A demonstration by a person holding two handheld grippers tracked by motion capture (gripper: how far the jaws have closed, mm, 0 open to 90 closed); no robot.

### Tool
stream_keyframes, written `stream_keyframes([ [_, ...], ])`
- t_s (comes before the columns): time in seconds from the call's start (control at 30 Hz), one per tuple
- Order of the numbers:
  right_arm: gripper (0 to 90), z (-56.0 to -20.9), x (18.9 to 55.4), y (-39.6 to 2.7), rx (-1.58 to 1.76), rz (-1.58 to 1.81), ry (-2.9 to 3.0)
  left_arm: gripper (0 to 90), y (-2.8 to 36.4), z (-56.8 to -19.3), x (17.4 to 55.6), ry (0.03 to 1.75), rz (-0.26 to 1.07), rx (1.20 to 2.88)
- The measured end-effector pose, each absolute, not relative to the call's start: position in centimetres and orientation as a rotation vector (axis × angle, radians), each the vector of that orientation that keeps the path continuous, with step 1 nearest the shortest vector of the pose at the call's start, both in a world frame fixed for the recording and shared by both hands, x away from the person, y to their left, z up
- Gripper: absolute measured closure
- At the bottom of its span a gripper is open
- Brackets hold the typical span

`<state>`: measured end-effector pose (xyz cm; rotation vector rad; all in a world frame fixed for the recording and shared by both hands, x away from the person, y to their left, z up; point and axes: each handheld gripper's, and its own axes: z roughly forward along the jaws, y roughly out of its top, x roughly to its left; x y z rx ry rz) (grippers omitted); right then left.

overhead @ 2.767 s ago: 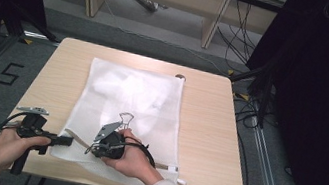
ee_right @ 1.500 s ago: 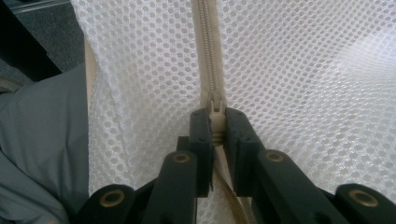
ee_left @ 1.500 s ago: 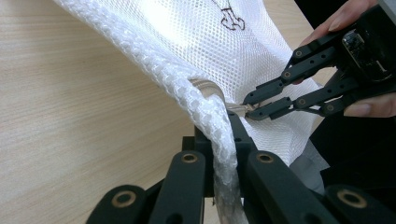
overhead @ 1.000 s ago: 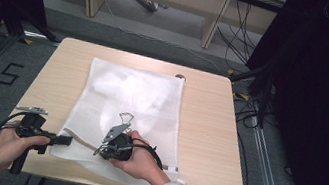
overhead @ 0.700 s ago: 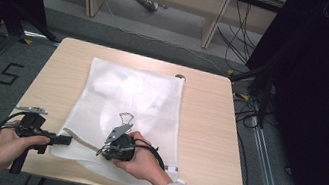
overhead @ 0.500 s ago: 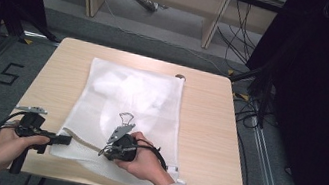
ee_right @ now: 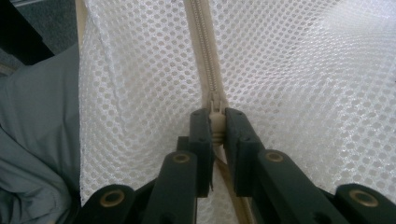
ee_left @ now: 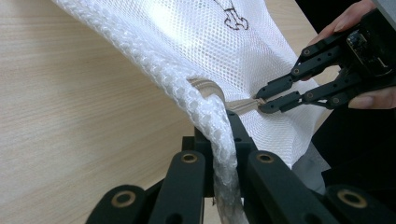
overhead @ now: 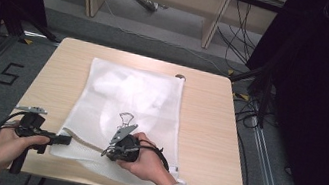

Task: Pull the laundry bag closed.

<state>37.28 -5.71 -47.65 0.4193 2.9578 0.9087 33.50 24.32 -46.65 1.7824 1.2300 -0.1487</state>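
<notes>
Zipper pull pinched, bag edge braced

Mesh laundry bag lies flat on the wooden table, its near edge at my hands. My right gripper is clenched on the zipper pull, which sits squarely between its fingertips, with the beige zipper track running straight away beyond them. My left gripper is clamped on the thick corded hem of the bag, the cord draping over and down between its fingers; across from it the right gripper shows, nipping the zipper end just past my left fingertips.

My worry is the pull itself: it is small and smooth, so I judge that a tug off the line of the track could slip it out from between the pads. Loose mesh lies just beside the slider on both sides and could snag in the teeth if the left grip lets the hem go slack.
</notes>
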Motion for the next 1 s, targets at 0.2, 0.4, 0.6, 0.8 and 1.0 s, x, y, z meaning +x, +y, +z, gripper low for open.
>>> stream_keyframes([
  [0.2, 82.8, -47.6, 37.5, -6.2, 0.393, 0.906, 2.941, 86.5, 24.3, -46.7, 33.5, 1.239, -0.135, 1.780],
  [0.4, 82.9, -47.6, 37.4, -6.6, 0.409, 0.887, 2.944, 86.6, 24.2, -46.7, 33.5, 1.244, -0.132, 1.769],
  [0.6, 82.9, -47.6, 37.3, -6.9, 0.425, 0.893, 2.946, 86.5, 24.3, -46.7, 33.5, 1.243, -0.150, 1.773],
  [0.8, 82.8, -47.7, 37.4, -7.3, 0.427, 0.891, 2.941, 86.5, 24.3, -46.7, 33.5, 1.243, -0.152, 1.774],
  [1.0, 82.9, -47.6, 37.2, -7.5, 0.464, 0.872, 2.947, 86.5, 24.4, -46.6, 33.5, 1.248, -0.146, 1.774],
])
